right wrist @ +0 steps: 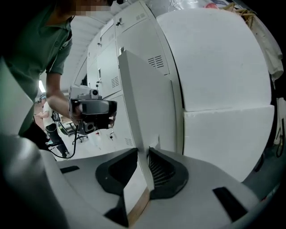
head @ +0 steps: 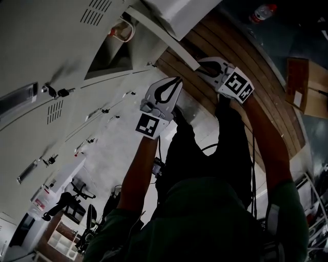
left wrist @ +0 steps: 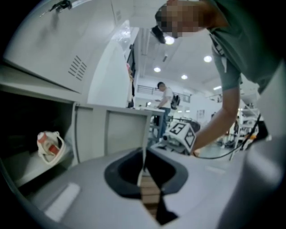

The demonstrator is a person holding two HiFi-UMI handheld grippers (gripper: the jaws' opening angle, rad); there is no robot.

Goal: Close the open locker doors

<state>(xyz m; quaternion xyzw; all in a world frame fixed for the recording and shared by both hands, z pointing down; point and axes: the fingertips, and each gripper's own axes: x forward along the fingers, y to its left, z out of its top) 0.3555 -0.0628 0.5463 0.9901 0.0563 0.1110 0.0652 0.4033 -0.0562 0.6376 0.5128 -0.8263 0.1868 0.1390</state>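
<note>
The open locker door point(head: 165, 42) juts out from the white locker bank, and both grippers sit at its free edge. In the left gripper view the door shows edge-on as a thin white strip point(left wrist: 144, 134), and my left gripper point(left wrist: 144, 154) has its tips closed onto it. The same door point(right wrist: 143, 98) runs between the jaws of my right gripper point(right wrist: 143, 153), lying against the right pad with a little room on the left. In the head view the left gripper point(head: 177, 84) is below the right gripper point(head: 202, 64). The open compartment point(left wrist: 27, 129) holds a white and red bag point(left wrist: 50, 145).
Closed lockers with latches point(head: 56, 93) fill the left. Wood flooring point(head: 246, 71) lies beyond the door, with a cardboard box point(head: 303, 87) and a bottle point(head: 261, 11) on the dark floor. A person point(left wrist: 165, 96) stands far off among desks; an office chair point(head: 77, 197) is nearby.
</note>
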